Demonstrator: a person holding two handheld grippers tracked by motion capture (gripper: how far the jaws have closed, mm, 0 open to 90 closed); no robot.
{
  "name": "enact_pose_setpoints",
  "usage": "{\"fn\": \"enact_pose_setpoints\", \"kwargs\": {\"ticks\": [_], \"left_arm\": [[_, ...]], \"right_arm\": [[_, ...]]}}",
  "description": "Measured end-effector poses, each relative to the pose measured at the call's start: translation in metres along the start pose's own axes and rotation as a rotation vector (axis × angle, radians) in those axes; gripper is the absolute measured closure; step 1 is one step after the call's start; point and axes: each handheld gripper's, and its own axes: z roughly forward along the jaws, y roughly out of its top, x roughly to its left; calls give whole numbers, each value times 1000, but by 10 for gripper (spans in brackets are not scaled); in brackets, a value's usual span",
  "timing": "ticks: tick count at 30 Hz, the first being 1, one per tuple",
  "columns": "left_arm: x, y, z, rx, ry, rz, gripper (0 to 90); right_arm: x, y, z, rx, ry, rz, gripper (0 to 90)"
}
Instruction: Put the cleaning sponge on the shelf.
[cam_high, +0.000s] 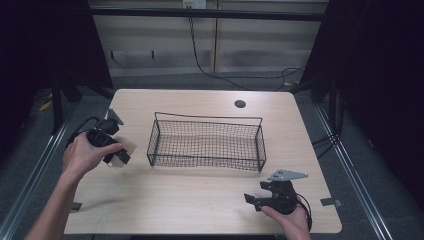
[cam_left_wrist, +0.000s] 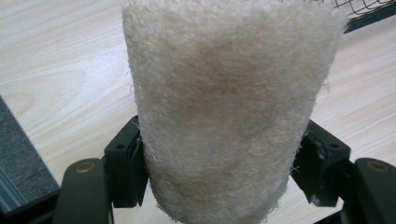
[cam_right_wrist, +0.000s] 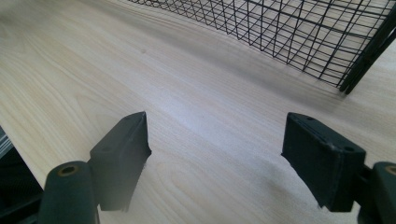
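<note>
One fuzzy cream roll, one wire basket, two grippers on one wooden table.

High view: the left gripper (cam_high: 116, 156) holds the single cream roll (cam_high: 121, 151) just left of the one black wire basket (cam_high: 206, 141); the right gripper (cam_high: 252, 199) sits near the table's (cam_high: 200, 195) front edge. Left gripper view: both jaws are clamped on the roll's (cam_left_wrist: 229, 107) sides. Right gripper view: the right gripper's (cam_right_wrist: 215, 154) two jaws stand wide apart over bare wood, the basket (cam_right_wrist: 289, 32) beyond.
</note>
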Motion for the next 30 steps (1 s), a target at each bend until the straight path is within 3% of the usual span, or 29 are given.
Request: {"fn": "enact_pose_setpoints", "kwargs": {"ticks": [7,9,14,30], "left_arm": [[-1,0,-12,-3,0,17,303],[-1,-1,-15,-11,6,6,303],[-3,-2,-20,-37,-51,25,303],[-10,1,-36,-14,-10,74,303]], "right_arm": [[0,0,0,0,-1,1,226],[0,0,0,0,-1,1,226],[0,0,0,2,-2,3,226],[0,0,-1,0,-1,4,225]]}}
